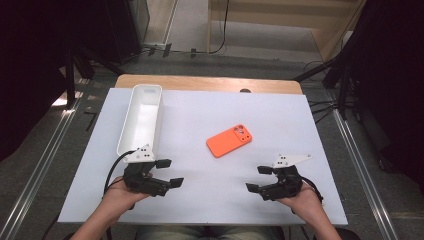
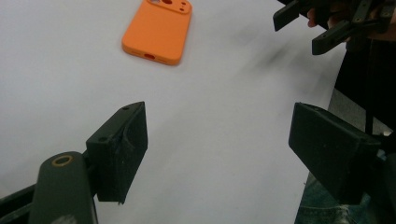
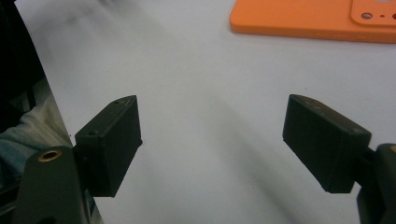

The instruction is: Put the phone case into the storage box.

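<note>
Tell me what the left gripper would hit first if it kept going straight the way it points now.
Judging by its own view, the left gripper, jaws apart and empty, points across bare white table. The orange phone case lies left of that line, the right gripper right of it. The way looks free, though depth is uncertain.

**A:** Item one: your left side?

**B:** Your left forearm (image 1: 97, 222) comes in from the bottom edge and slants inward. Your left hand (image 1: 120, 195) cups the body of the left gripper (image 1: 169, 172) from behind, with the grey plate on top. The jaws point toward your right, roughly level and well apart, with nothing between the pads.

**A:** Item two: your right side?

**B:** It mirrors the left. Your right forearm (image 1: 325, 225) slants inward from the bottom edge. Your right hand (image 1: 302, 197) holds the right gripper (image 1: 258, 179) from behind, plate uppermost. The jaws point toward your left, spread wide and gripping nothing. The two grippers face each other, well apart.
</note>
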